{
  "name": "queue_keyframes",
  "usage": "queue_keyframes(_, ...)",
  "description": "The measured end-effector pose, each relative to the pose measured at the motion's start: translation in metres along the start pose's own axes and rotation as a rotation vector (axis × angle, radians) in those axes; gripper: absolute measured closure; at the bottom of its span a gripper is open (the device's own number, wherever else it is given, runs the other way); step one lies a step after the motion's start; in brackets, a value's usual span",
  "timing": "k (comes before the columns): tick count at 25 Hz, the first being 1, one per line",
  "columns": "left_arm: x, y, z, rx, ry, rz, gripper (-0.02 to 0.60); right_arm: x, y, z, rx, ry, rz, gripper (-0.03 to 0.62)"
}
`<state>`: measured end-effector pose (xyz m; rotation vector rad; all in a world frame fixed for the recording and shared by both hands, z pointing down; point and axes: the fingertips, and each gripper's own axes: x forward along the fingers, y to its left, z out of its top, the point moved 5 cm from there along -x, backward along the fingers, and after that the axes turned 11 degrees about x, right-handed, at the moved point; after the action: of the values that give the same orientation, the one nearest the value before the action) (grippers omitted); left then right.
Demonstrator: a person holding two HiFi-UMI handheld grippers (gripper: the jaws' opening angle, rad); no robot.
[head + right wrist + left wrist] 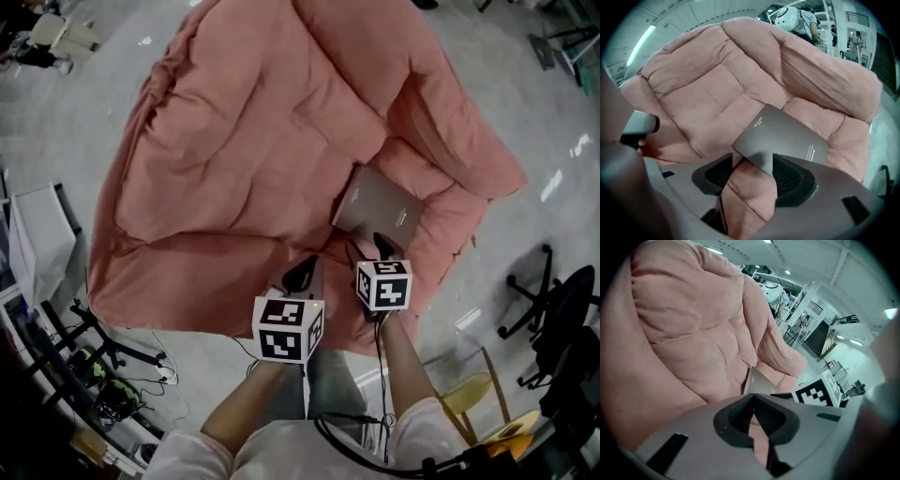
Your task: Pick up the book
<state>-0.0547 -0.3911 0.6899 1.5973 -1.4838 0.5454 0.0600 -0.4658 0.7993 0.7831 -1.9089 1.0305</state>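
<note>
The book (380,208) lies flat on the seat of the big pink sofa (225,141), close against the right-hand arm and near the front edge. It looks thin, light and fairly stiff, with a smooth cover that may slip. The near corner, seemingly clear of the soft cushion, is the place to pinch. The right gripper (367,248) has its jaws apart with that corner between them, unpressed. The left gripper (302,272) is closed and empty.

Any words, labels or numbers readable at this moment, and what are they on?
Book, upper-left edge of cover: short line of white print, too small to read.
Book, lower-right edge of cover: second white line, too blurred to read.
Left cube, right cube: black-and-white square patterns only, no words.
Nothing else legible.
</note>
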Motion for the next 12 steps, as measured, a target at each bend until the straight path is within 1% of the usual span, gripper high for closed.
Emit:
queue_keyframes(5, 0.016, 0.007, 0.000, -0.030, 0.020, 0.008, 0.572, 0.028, -0.001, -0.003, -0.089, 0.046, -0.033, 0.310)
queue_keyframes(9, 0.021, 0.014, -0.001, -0.069, 0.025, 0.006, 0.572, 0.047, -0.007, -0.014, -0.173, 0.090, -0.135, 0.286)
queue_keyframes(12, 0.026, 0.022, 0.001, -0.087, 0.012, 0.003, 0.572, 0.063, -0.009, -0.012, -0.254, 0.109, -0.210, 0.275)
